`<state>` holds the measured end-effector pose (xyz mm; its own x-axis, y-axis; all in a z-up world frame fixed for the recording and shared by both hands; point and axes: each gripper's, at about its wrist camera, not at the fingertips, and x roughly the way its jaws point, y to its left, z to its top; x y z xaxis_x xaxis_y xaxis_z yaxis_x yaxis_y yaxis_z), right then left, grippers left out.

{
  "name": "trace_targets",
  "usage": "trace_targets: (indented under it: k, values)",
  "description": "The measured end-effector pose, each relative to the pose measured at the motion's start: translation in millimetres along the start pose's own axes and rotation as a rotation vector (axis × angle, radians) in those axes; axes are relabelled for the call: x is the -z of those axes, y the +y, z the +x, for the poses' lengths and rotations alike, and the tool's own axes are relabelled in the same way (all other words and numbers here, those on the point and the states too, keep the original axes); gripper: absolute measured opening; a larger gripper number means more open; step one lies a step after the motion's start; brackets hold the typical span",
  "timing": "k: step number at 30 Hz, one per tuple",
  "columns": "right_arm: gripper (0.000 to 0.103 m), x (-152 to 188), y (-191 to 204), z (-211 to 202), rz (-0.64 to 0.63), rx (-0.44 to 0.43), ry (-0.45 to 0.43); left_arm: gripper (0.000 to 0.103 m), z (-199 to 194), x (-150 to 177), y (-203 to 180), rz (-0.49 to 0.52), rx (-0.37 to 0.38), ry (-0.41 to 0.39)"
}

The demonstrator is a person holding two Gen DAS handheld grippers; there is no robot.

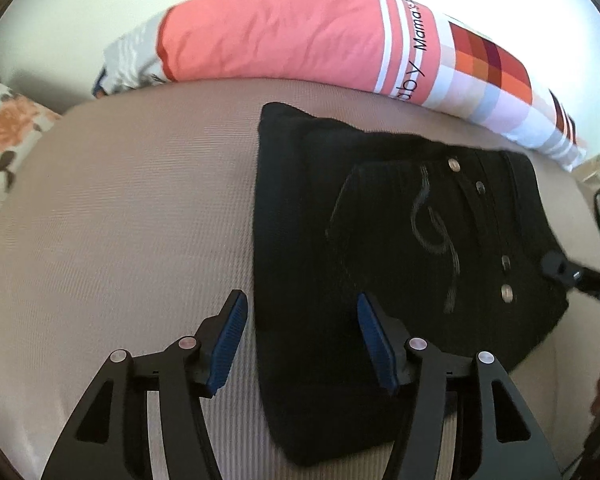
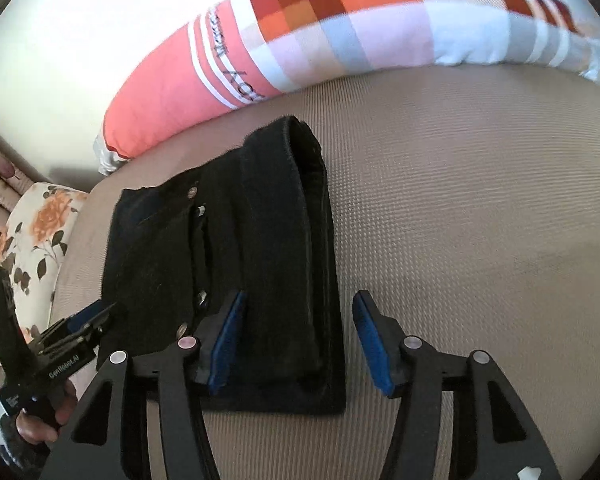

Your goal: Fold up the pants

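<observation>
- Lying on the beige ribbed mattress (image 1: 120, 220), the black pants (image 1: 400, 220) are already a compact, thick rectangle with several layers stacked, so I judge that the folding is almost complete or complete.
- In the right wrist view the pants (image 2: 228, 264) show a rolled, thicker fold along their right edge, and the near edge lies flat and straight on the mattress (image 2: 480, 200).
- The top layer shows a back pocket with grey stitching (image 1: 432, 220) and a few metal rivets (image 1: 507, 293); it looks smooth, without a big wrinkle.
- The left gripper (image 1: 302, 336) has its fingers spread wide and holds nothing; it hovers at the left edge of the pants, one blue pad (image 1: 226, 344) above the mattress and the other above the cloth.
- The right gripper (image 2: 298, 340) is spread wide too and empty; it stands at the right near corner of the pants, one pad above the cloth, the other above the mattress.
- What may be left, in my judgement, is only a last pressing or straightening of the edges, or one more fold if a smaller packet is wanted.
- No container is in view: no basket, box or drawer, so nothing can be said of contents.
- Behind the pants lies a long pink and checkered pillow (image 1: 300, 36), apart from them; a floral pillow (image 2: 36, 248) is at the side.
</observation>
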<state>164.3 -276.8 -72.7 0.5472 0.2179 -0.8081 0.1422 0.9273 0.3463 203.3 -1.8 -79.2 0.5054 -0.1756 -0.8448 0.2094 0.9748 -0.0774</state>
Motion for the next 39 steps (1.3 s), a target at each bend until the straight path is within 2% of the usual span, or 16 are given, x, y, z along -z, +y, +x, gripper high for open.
trace_targets:
  k: [4, 7, 11, 18, 23, 29, 39]
  values:
    - [0.053, 17.7, 17.0, -28.1, -0.063, 0.018, -0.049, 0.058, -26.2, 18.2, -6.9, -0.001, -0.031, -0.021]
    - [0.060, 33.7, 34.6, -47.4, -0.119, 0.053, -0.084, 0.058, -47.1, 29.7, -10.9, -0.019, -0.069, -0.049]
    - [0.065, 56.2, 55.9, -67.4, -0.159, 0.074, -0.118, 0.058, -71.6, 46.4, -16.2, -0.028, -0.118, -0.085]
    - [0.071, 87.0, 80.0, -88.3, -0.185, 0.081, -0.143, 0.059, -106.4, 76.0, -23.9, -0.026, -0.109, -0.111]
    - [0.078, 106.2, 92.2, -96.1, -0.215, 0.116, -0.148, 0.059, -126.6, 94.4, -26.9, -0.003, -0.150, -0.150]
    - [0.082, 117.9, 98.6, -102.1, -0.201, 0.161, -0.184, 0.059, -135.1, 110.0, -26.7, -0.020, -0.156, -0.157]
    - [0.082, 129.0, 99.8, -103.2, -0.205, 0.184, -0.209, 0.059, -135.1, 118.5, -29.3, -0.019, -0.175, -0.158]
